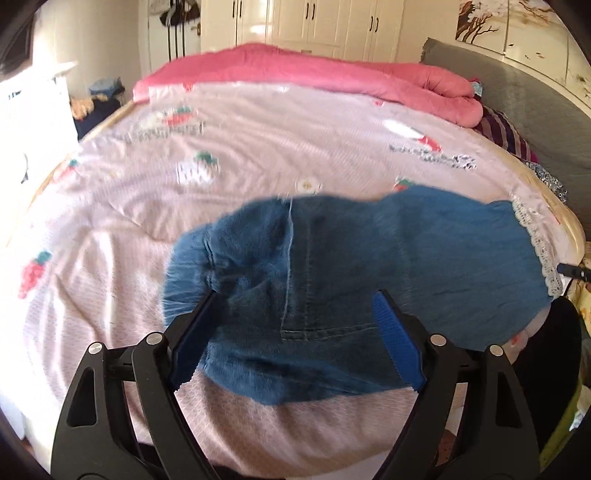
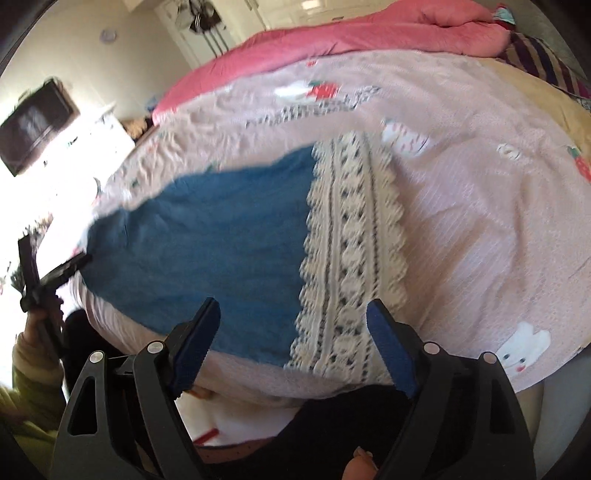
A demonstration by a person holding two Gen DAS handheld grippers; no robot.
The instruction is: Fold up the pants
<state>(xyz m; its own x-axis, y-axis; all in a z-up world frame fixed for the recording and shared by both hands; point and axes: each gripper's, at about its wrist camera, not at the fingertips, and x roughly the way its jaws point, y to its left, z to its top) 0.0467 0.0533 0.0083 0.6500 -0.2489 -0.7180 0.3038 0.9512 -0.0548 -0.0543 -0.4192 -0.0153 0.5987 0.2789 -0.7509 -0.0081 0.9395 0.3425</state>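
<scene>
Blue denim pants (image 1: 332, 266) with a white lace cuff (image 1: 543, 251) lie flat on the pink bedspread (image 1: 147, 206). My left gripper (image 1: 293, 306) is open, its jaws wide apart over the fuzzy waist end, holding nothing. In the right wrist view the pants (image 2: 207, 251) stretch leftward and the wide lace cuff (image 2: 351, 258) lies ahead. My right gripper (image 2: 291, 314) is open just above the cuff's near edge, empty. The left gripper (image 2: 55, 277) shows at the far left of that view, held by a hand.
A folded pink quilt (image 1: 332, 77) lies along the far side of the bed. Striped cloth (image 1: 506, 133) and a grey headboard (image 1: 517, 92) are at the right. White wardrobes (image 1: 314, 22) stand behind. The bed's near edge (image 2: 295, 391) is close below the grippers.
</scene>
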